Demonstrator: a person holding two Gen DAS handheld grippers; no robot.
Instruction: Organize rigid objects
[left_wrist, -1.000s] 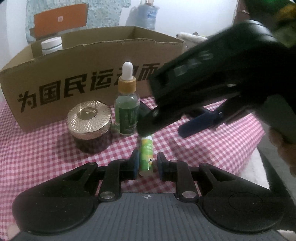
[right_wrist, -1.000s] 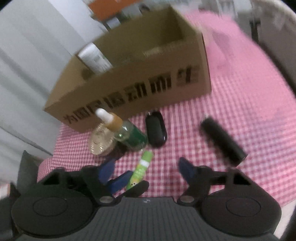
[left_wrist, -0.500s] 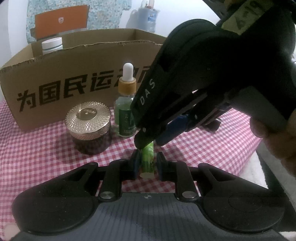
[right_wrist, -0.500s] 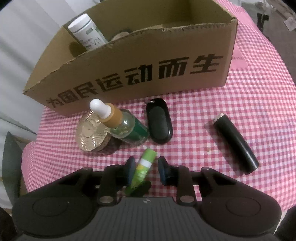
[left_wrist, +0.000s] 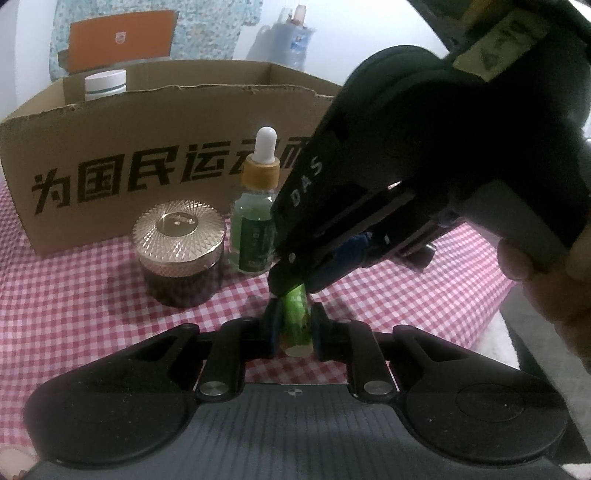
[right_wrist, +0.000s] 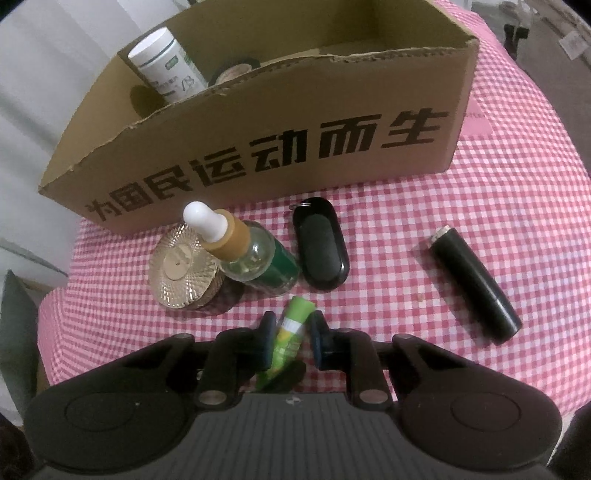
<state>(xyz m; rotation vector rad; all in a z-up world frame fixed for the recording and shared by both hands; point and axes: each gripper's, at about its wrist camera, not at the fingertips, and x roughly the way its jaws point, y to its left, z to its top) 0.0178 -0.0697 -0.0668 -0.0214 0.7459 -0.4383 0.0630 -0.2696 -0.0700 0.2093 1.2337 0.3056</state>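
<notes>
A small green lip balm tube (left_wrist: 295, 321) is clamped in my left gripper (left_wrist: 293, 326), just above the red checked cloth. My right gripper (right_wrist: 291, 332) comes in from above and its blue-padded fingers stand close around the tube's upper end (right_wrist: 293, 325); I cannot tell if they press on it. Behind stand a green dropper bottle (left_wrist: 256, 221), a gold-lidded jar (left_wrist: 179, 251) and the open cardboard box (right_wrist: 258, 147). A black oval fob (right_wrist: 321, 254) and a black cylinder (right_wrist: 476, 284) lie on the cloth.
A white bottle (right_wrist: 166, 66) and a round lid (right_wrist: 232, 72) are inside the box. The right gripper's body (left_wrist: 424, 166) fills the upper right of the left wrist view. The cloth's edge (left_wrist: 495, 306) drops off at the right.
My right gripper has swung in from the right, narrowed its fingers and come down around the top of the tube. My left gripper has kept its hold and lifted the tube slightly.
</notes>
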